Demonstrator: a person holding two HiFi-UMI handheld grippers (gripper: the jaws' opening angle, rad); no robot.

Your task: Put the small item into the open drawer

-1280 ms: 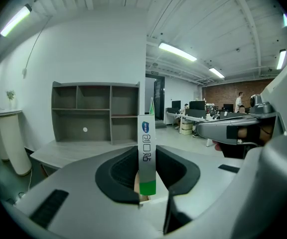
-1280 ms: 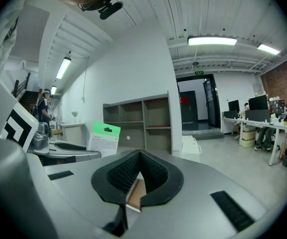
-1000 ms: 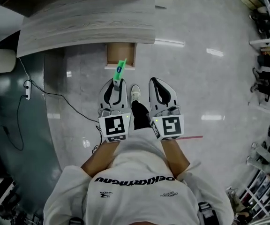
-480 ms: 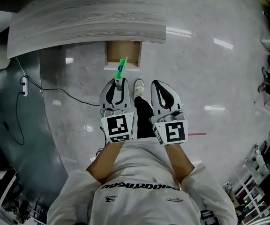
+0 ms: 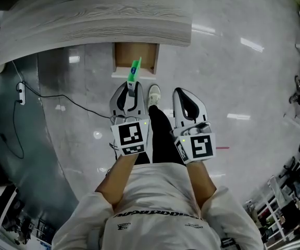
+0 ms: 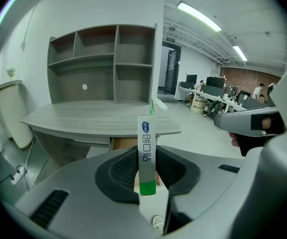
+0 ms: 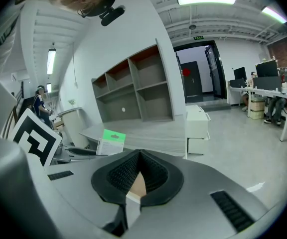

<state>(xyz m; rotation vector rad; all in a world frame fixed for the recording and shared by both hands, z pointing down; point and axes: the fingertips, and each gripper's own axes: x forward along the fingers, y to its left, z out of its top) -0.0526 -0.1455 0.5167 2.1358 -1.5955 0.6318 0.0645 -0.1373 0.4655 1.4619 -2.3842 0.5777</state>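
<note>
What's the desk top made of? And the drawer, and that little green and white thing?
Desk top: grey board with streaky grain and a matt look; likely wood-pattern laminate.
Drawer: plain brown inside, probably wood board.
Packet: flat, thin and printed, a little shiny; card or plastic, I can't tell which.

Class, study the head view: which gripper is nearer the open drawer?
Left. The left gripper, holding the packet, points straight at the open drawer; the right gripper sits off to its right.
</note>
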